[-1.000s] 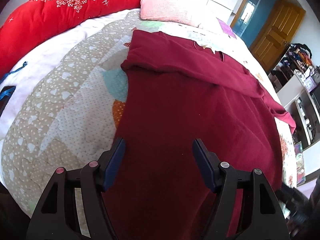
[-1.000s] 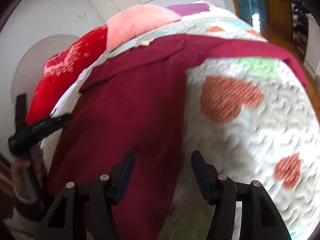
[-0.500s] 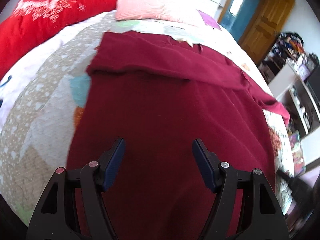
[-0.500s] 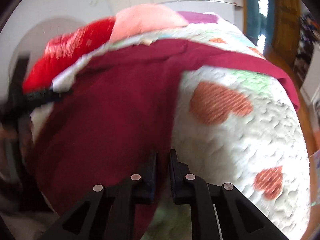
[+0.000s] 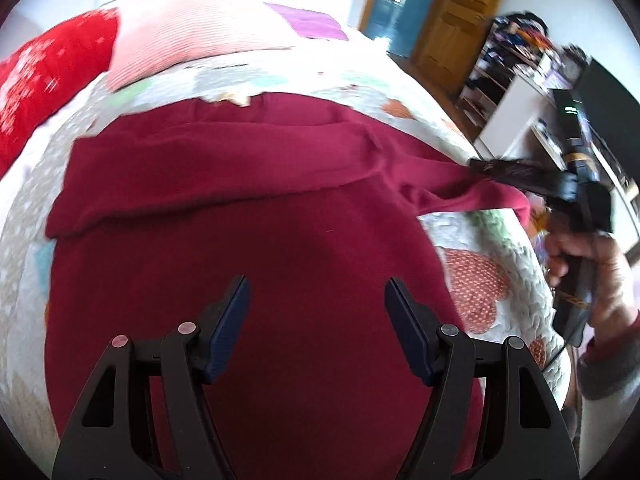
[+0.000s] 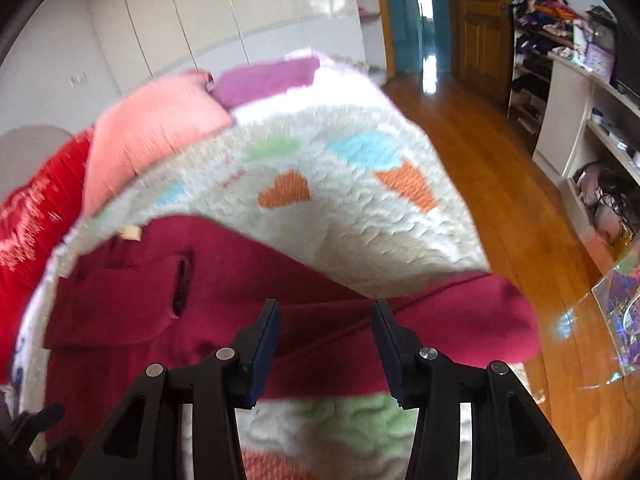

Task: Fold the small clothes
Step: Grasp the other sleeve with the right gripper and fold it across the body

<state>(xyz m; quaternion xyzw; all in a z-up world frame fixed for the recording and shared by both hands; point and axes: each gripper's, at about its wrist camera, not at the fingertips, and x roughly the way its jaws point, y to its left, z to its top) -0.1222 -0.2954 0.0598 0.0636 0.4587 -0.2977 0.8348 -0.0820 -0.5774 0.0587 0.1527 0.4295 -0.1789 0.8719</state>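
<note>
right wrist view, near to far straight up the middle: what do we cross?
Right gripper, jaws opening with nothing pinched → maroon sleeve → heart-print blanket → purple cloth → white wardrobe doors.

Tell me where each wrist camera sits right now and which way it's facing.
Left wrist: on the left gripper, angled down over the sweater's body; shows its open fingers, plus the right gripper and hand.
Right wrist: on the right gripper, angled down at the outstretched sleeve and quilt; its jaws are opening, sleeve between them.
Shared: sweater, quilt, pink pillow, wooden door.
</note>
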